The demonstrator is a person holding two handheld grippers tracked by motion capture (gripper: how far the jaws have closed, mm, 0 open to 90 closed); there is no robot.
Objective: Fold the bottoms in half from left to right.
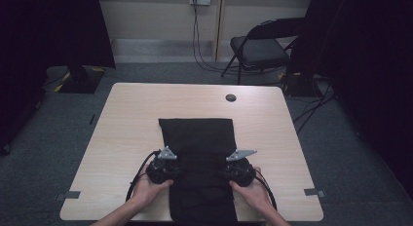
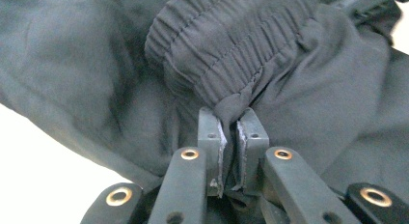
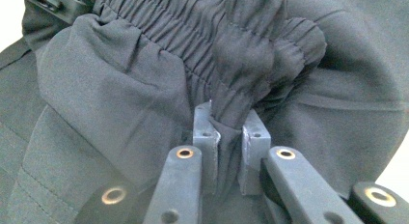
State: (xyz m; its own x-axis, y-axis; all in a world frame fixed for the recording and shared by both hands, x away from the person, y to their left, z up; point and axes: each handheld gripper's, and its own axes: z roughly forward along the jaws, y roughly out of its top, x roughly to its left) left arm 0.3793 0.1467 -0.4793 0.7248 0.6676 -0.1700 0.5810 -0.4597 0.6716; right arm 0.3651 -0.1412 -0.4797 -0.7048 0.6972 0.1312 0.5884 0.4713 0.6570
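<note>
On the near half of the table (image 1: 126, 114), the black trousers (image 1: 197, 138) are lying half folded. The left gripper (image 2: 231, 132) and right gripper (image 3: 230, 130) are each pinching the gathered waistband (image 2: 217, 50) with jaws nearly closed. Both should be travelling level and together, so the fold is landing square.

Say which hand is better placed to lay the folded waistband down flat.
Neither clearly: left gripper and right gripper each pinch the elastic waistband of the black trousers, mirrored at either side.
</note>
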